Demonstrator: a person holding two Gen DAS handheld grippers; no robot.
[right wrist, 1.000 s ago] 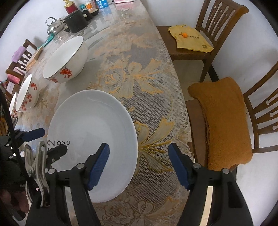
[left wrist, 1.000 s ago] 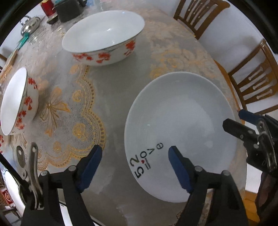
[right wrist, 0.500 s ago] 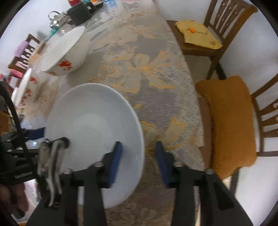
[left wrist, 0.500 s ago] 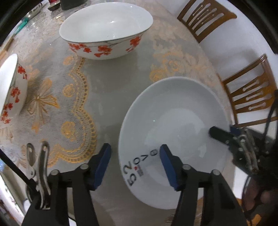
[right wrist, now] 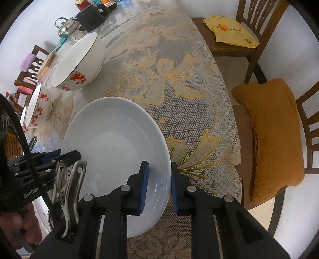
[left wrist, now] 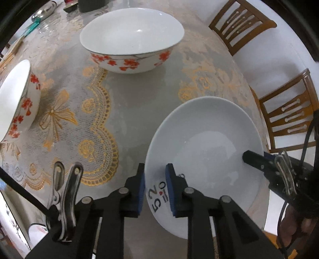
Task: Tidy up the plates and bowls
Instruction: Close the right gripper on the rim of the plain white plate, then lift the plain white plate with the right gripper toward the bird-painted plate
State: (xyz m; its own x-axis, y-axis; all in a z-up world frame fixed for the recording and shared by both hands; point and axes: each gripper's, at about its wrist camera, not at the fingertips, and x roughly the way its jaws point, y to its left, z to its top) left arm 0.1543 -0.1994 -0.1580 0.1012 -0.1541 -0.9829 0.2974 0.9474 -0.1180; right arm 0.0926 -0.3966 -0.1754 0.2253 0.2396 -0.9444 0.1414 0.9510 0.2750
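A white deep plate (left wrist: 207, 139) with "520" printed on its rim sits near the table's edge; it also shows in the right wrist view (right wrist: 115, 143). My left gripper (left wrist: 154, 179) is shut on its near rim by the print. My right gripper (right wrist: 159, 175) is shut on the opposite rim, and shows in the left wrist view (left wrist: 257, 159). A large white bowl with red flowers (left wrist: 132, 39) stands farther back, also in the right wrist view (right wrist: 79, 61). A smaller flowered bowl (left wrist: 18, 97) stands at the left, also in the right wrist view (right wrist: 37, 107).
The table (right wrist: 179, 111) has a lace cloth under glass. A kettle (right wrist: 66, 26), a black pot (right wrist: 91, 16) and jars stand at the far end. Wooden chairs (left wrist: 289, 111) line the right side, one with an orange cushion (right wrist: 275, 135).
Both grippers have closed from open onto opposite rims of the white plate. Both moved in closer to it.
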